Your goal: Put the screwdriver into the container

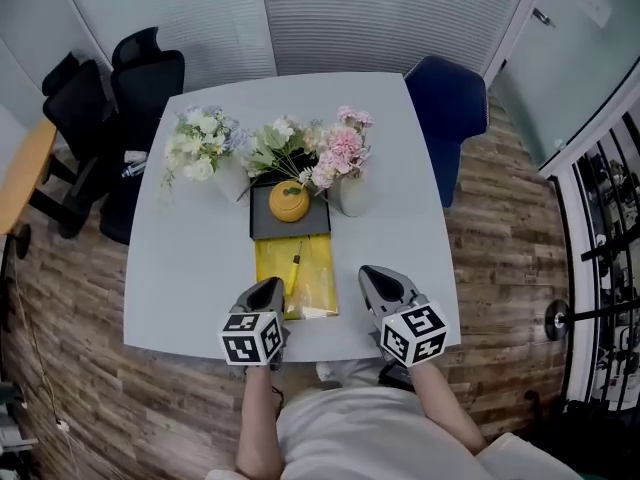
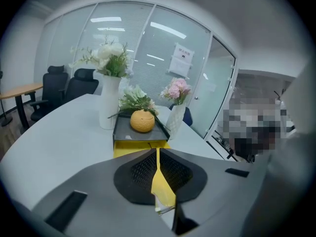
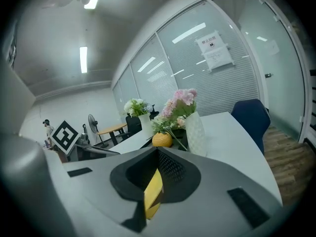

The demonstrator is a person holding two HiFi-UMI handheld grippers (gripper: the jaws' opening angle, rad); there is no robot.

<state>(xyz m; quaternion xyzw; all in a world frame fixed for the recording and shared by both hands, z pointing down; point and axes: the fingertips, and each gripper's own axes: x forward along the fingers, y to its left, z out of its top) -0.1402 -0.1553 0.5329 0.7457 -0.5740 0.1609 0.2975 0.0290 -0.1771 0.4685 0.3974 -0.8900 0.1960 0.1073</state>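
A screwdriver with a yellow handle and dark shaft lies on a yellow sheet near the table's front edge. Just behind the sheet is a dark grey tray-like container holding a round orange pot. My left gripper rests at the sheet's left corner, shut and holding nothing. My right gripper is to the right of the sheet, also shut and holding nothing. Only the yellow sheet shows below each pair of closed jaws.
Vases of flowers stand round the tray: a white one at left, a green bunch behind, pink flowers at right. Black chairs stand left of the grey table, a blue chair at its far right corner.
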